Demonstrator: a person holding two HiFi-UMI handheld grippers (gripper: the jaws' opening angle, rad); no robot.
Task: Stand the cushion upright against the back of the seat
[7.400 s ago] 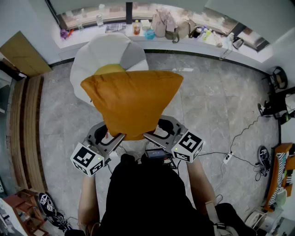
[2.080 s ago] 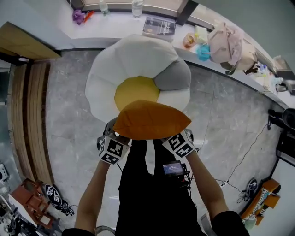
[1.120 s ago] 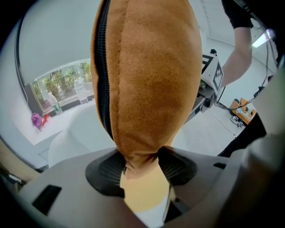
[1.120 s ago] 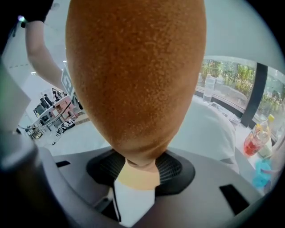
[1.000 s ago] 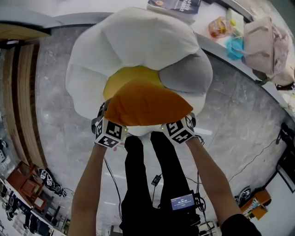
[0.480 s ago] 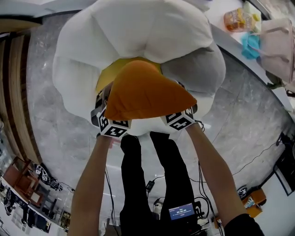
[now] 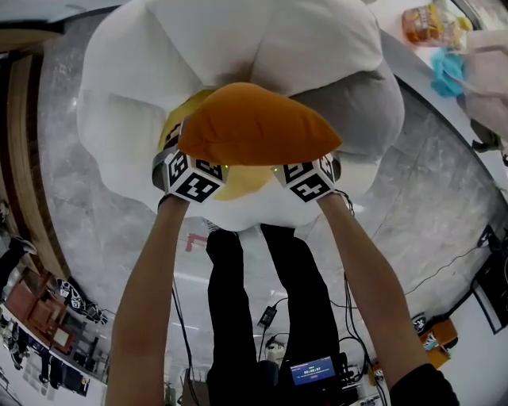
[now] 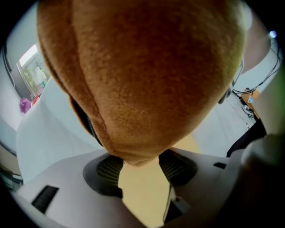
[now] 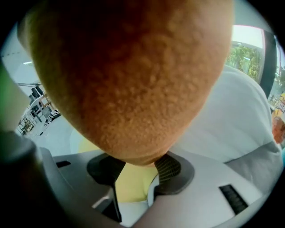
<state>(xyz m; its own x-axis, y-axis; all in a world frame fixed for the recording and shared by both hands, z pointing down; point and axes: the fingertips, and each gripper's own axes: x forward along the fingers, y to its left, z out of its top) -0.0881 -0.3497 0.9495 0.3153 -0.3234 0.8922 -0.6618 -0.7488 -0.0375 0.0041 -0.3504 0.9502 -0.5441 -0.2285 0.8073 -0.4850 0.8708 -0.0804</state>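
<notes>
Comparing with half a second back, the orange cushion (image 7: 255, 125) now sits further in over the seat (image 7: 238, 40). It covers more of the seat's yellow middle (image 7: 238, 181), and the seat fills more of the head view. The marker cubes were over the seat's white front lobe then, and now they're right at the edge of the yellow patch. The cushion also looks wider and flatter from above than the peaked shape it had. Seven-ish seconds ago it was hanging over bare floor, well short of the seat.

Around the seat there's a grey lobe (image 7: 365, 111) on its right side and marbled grey floor (image 7: 444, 206) all round it. Wooden boards (image 7: 16, 158) run off to its left. Behind it on the right is a ledge with an orange jar (image 7: 425, 24) and something teal (image 7: 448, 71). Near the person's feet, in front of the seat, sits a small device with a lit screen (image 7: 311, 371).

The cushion itself blocks most of the view. It hides the middle of the seat from above and fills most of both gripper views. I can't tell whether it's touching the seat yet.

The left tool (image 8: 139, 167) has its jaws fairly wide, with the pads pinching the cushion's lower edge. The right tool (image 9: 136, 171) has the same grip on its side. Yellow seat shows in the gap under each grip.
</notes>
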